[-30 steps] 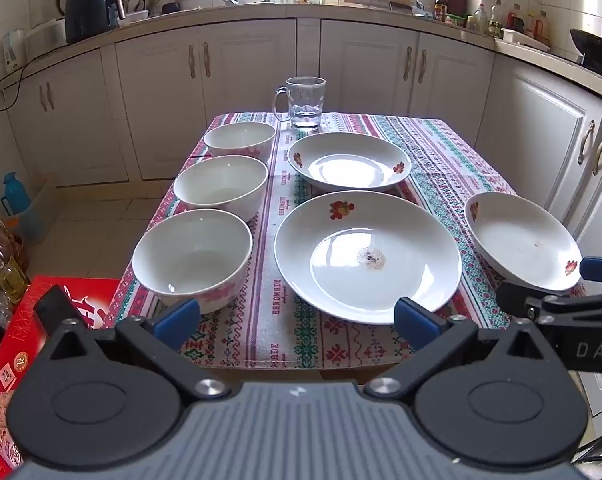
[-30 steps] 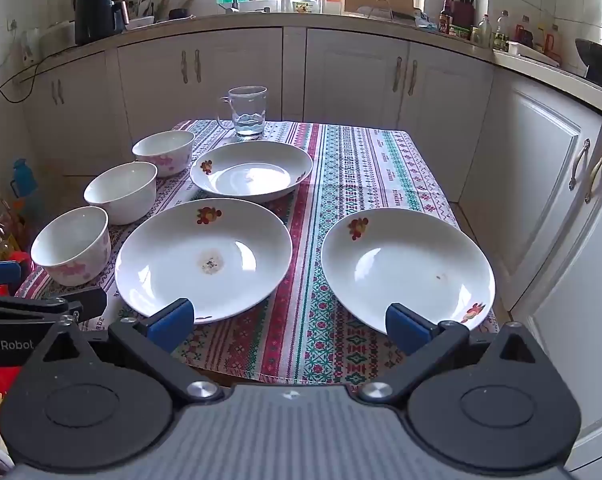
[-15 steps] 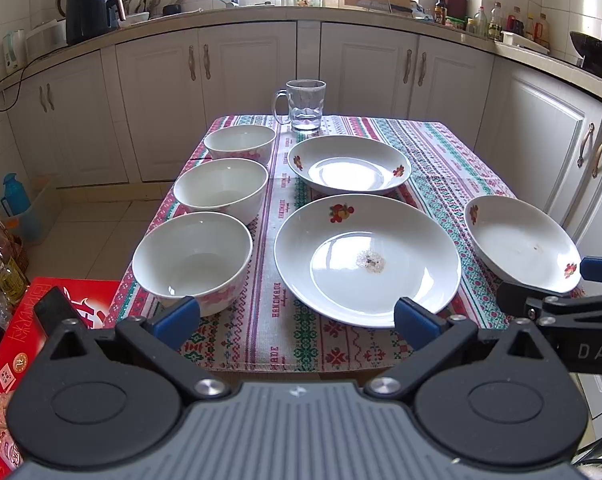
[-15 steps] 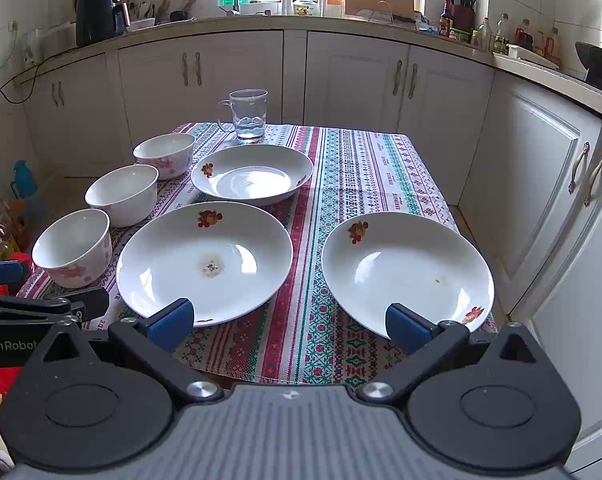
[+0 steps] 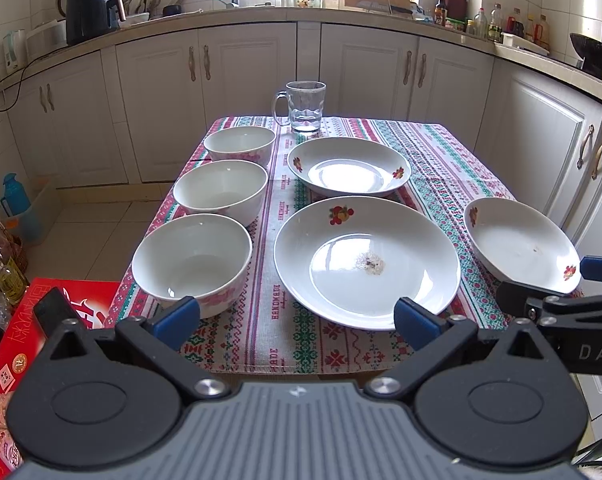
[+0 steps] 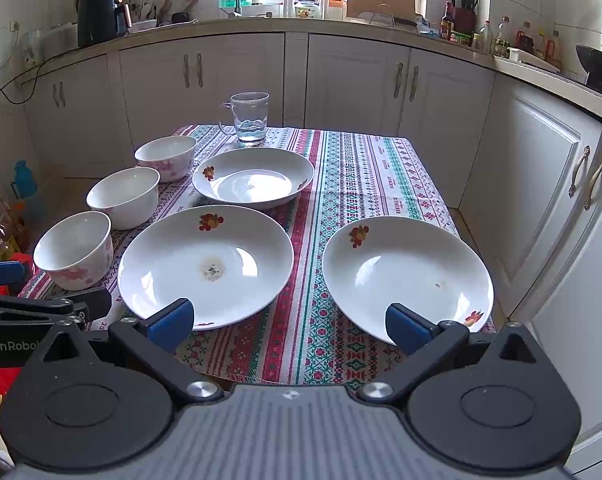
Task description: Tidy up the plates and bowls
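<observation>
Left gripper (image 5: 297, 316) jaws released near the front edge, right gripper (image 6: 289, 318) jaws released too, three bowls (image 5: 221, 190) left, three plates (image 5: 367, 256) right, glass mug (image 5: 305, 106) far on the counter (image 5: 433, 148)

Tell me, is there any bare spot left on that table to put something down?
Yes: the far right of the tablecloth is bare, bordered by the far plate, the right plate and the glass mug. A narrow strip runs between the middle plate and right plate. The left side is crowded with three bowls.

A glass mug (image 5: 305, 107) stands on the patterned tablecloth (image 5: 429, 152); red box (image 5: 13, 344) below.
</observation>
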The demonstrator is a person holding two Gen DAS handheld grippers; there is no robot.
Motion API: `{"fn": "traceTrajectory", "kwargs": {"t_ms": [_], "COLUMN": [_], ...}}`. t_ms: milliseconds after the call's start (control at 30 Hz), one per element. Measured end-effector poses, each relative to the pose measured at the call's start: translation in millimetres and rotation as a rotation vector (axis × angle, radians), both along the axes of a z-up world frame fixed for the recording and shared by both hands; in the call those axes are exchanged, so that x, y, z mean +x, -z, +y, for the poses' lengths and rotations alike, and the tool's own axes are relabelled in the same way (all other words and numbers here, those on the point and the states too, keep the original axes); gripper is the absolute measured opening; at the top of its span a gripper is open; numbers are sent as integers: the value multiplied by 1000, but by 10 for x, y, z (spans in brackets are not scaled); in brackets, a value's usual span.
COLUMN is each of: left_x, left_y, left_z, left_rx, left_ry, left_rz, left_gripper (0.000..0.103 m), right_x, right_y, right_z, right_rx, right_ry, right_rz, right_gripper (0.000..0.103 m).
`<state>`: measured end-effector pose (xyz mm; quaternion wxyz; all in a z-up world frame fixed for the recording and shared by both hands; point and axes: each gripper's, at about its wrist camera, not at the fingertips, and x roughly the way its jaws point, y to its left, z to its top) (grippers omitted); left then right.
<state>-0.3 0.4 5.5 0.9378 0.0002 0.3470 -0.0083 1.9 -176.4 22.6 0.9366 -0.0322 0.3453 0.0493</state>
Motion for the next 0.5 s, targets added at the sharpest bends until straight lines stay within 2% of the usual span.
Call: {"fn": "traceTrajectory", "kwargs": {"t_ms": [500], "left_x": [4], "left_y": [-22], "left_z": [0], "left_rx": [-4], "left_ry": [-1], "left_rz": [-2], "left_gripper": [102], "right_x": [-8], "right_y": [-13], "right_z": [8], "right_rx": [1], "right_ry": [-1], "right_rz": [-3], "right_gripper": [103]}}
